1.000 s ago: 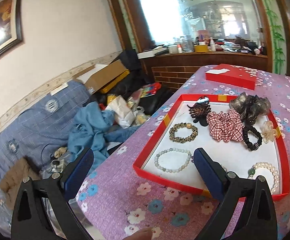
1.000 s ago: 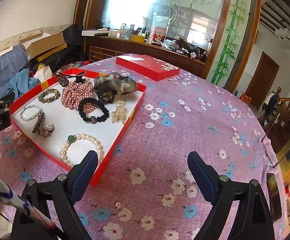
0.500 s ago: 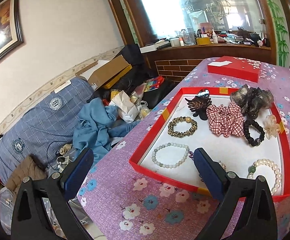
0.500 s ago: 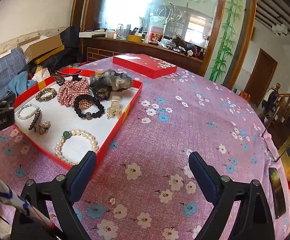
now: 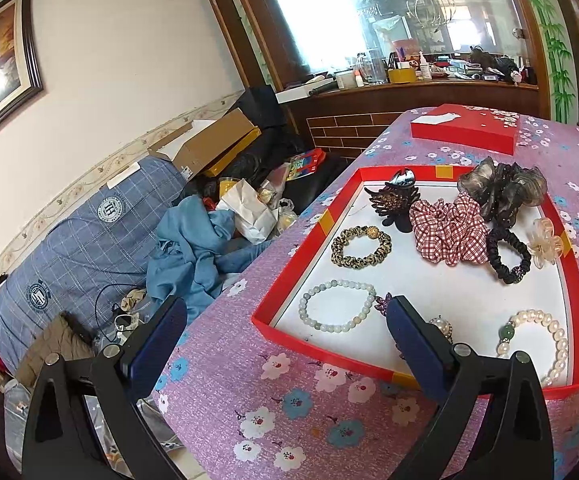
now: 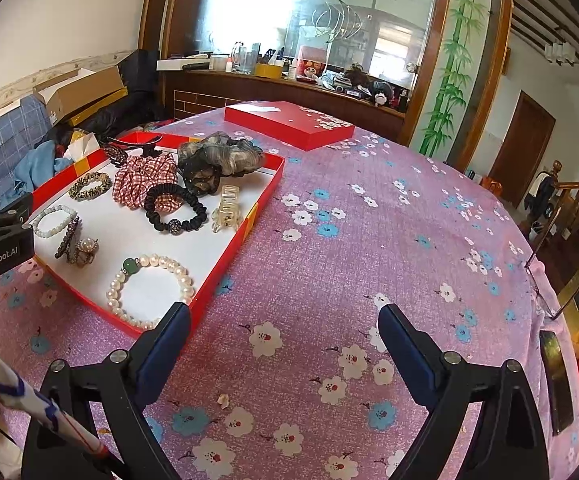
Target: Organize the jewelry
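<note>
Both grippers have drawn back from the red tray point(image 5: 573, 284) and risen slightly, so it sits farther off in each view. Left gripper point(image 5: 285, 328) and right gripper point(image 6: 283, 334) hang with fingers wide apart, empty. Inside the tray lie the pearl bracelet point(image 6: 149, 282) nearest its front edge, a beaded bracelet point(image 5: 337, 306), scrunchies and clips; what looks like a brooch point(image 6: 85, 250) sits between them. Sorting seems either finished or not yet begun.
</note>
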Tool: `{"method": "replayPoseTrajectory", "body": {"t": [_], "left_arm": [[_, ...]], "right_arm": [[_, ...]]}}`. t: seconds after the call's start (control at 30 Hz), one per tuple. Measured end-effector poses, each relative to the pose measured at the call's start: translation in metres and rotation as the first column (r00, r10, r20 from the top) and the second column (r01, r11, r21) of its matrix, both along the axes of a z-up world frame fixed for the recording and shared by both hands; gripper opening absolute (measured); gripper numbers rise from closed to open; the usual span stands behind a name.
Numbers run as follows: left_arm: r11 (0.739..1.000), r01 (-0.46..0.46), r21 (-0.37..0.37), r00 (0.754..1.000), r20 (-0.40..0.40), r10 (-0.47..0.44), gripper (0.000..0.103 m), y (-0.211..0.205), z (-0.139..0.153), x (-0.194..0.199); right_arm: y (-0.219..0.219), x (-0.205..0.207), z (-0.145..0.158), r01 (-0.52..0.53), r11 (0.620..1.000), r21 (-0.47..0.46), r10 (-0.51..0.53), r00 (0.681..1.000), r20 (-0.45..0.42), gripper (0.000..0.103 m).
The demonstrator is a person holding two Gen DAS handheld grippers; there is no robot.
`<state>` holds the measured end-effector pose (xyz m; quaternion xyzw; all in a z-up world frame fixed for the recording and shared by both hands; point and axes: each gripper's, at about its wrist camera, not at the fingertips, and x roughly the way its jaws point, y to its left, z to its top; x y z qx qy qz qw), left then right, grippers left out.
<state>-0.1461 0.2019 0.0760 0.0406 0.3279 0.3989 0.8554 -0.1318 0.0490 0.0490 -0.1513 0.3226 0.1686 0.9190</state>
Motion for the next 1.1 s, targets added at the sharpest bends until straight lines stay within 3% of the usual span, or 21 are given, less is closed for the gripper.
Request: {"method": "replayPoseTrajectory", "body": {"t": [1.1], "left_arm": [[1.0,-0.002,0.001,1.0,-0.008,0.002,0.1,0.0024,-0.0074,0.0015]], "right_arm": [[-0.0029,-0.0003,-0.001,0.018,1.0,-0.02,-0.018,1.0,0.003,0.097]]}}
